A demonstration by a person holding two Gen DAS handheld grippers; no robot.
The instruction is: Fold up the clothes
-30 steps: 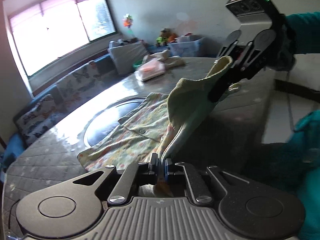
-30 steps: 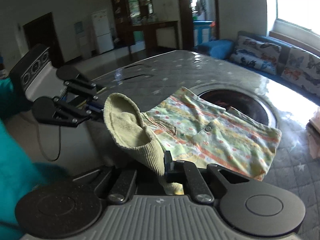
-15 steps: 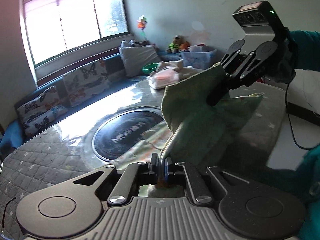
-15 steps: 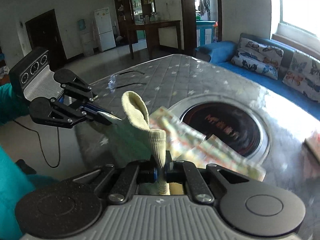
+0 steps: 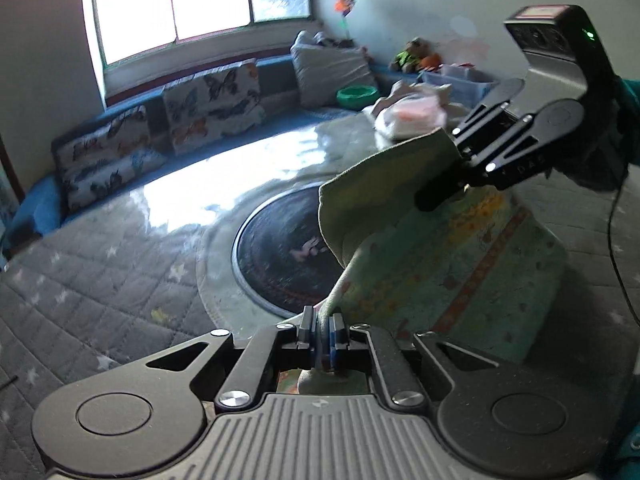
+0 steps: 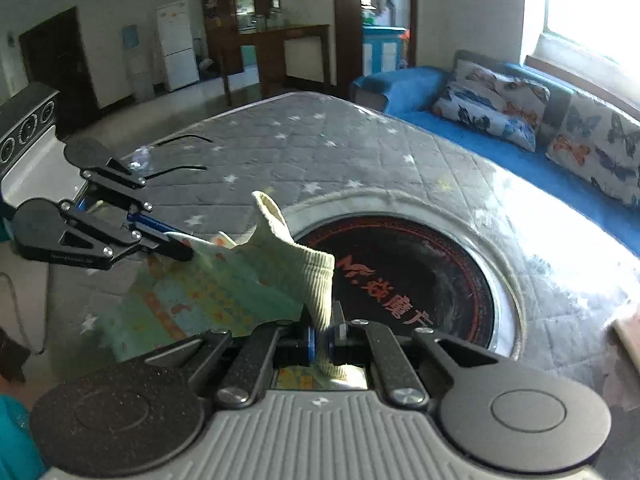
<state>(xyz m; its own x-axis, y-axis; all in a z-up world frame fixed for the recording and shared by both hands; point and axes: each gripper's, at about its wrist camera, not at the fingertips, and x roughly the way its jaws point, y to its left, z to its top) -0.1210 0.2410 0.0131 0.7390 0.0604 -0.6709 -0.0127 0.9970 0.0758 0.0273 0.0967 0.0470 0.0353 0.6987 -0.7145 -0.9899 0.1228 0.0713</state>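
Observation:
A small pale green patterned garment point(image 5: 440, 256) with a ribbed cream waistband point(image 6: 308, 276) hangs stretched between my two grippers above the grey quilted table point(image 5: 100, 280). My left gripper point(image 5: 322, 330) is shut on one end of the waistband. It also shows in the right wrist view point(image 6: 176, 249) at the left. My right gripper point(image 6: 320, 340) is shut on the other end, and shows in the left wrist view point(image 5: 432, 200) at the upper right. The garment's lower part drapes down to the table.
A round black inset point(image 6: 404, 280) with red lettering lies in the table's middle. A pile of clothes point(image 5: 412, 114) sits at the far table edge. A blue sofa with butterfly cushions point(image 5: 208, 108) runs under the window. Black cables point(image 6: 180, 170) lie on the table.
Both grippers have lifted the garment off the table and drawn it back towards the near edge, uncovering the round black inset. The waistband is now pulled taut between them.

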